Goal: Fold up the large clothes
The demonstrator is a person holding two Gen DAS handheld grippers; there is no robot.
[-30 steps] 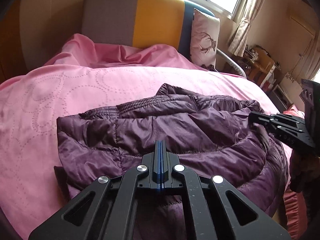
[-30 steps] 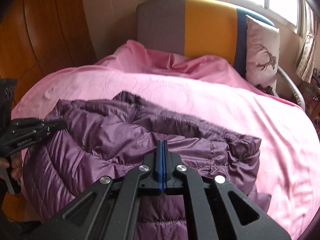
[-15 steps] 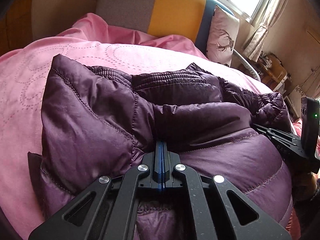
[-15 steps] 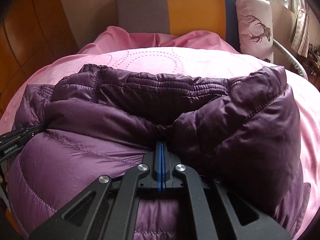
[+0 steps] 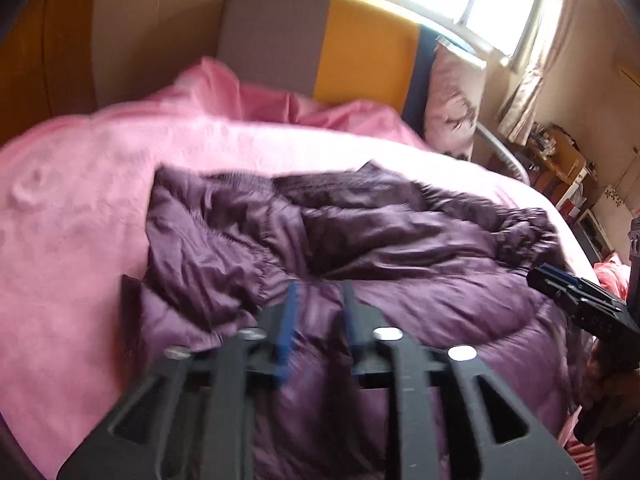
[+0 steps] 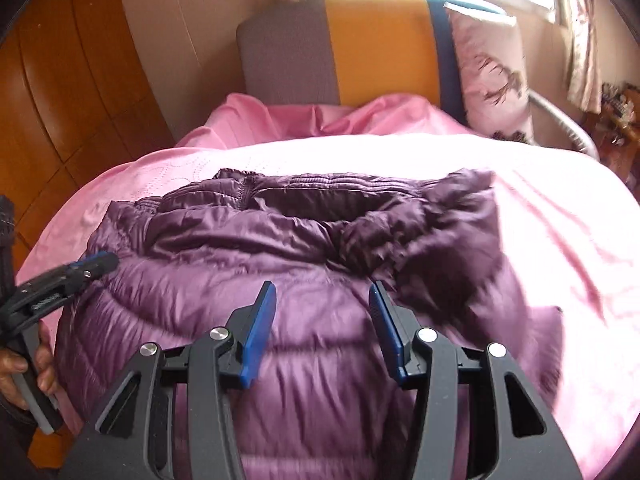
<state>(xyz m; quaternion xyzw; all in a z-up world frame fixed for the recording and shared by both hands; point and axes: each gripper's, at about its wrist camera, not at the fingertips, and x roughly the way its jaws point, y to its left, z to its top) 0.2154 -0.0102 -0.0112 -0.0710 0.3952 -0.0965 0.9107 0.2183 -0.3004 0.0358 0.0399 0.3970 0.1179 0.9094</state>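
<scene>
A purple quilted puffer jacket (image 5: pixel 380 264) lies folded on the pink bed; it also shows in the right wrist view (image 6: pixel 304 264). My left gripper (image 5: pixel 320 292) is open and empty just above the jacket's near edge, blurred by motion. It also shows at the left of the right wrist view (image 6: pixel 94 264). My right gripper (image 6: pixel 322 296) is open wide and empty over the jacket's near part. It also shows at the right of the left wrist view (image 5: pixel 548 276).
The pink bedspread (image 5: pixel 80 220) covers the bed around the jacket. A grey, yellow and blue headboard (image 6: pixel 360 48) and a deer-print pillow (image 6: pixel 492 76) stand at the far end. A wooden wardrobe (image 6: pixel 60 92) is at the left; cluttered furniture (image 5: pixel 560 160) at the right.
Both grippers were shut on the jacket's fabric and carried it over; now both have opened, let go and pulled back. The jacket lies folded on the bed.
</scene>
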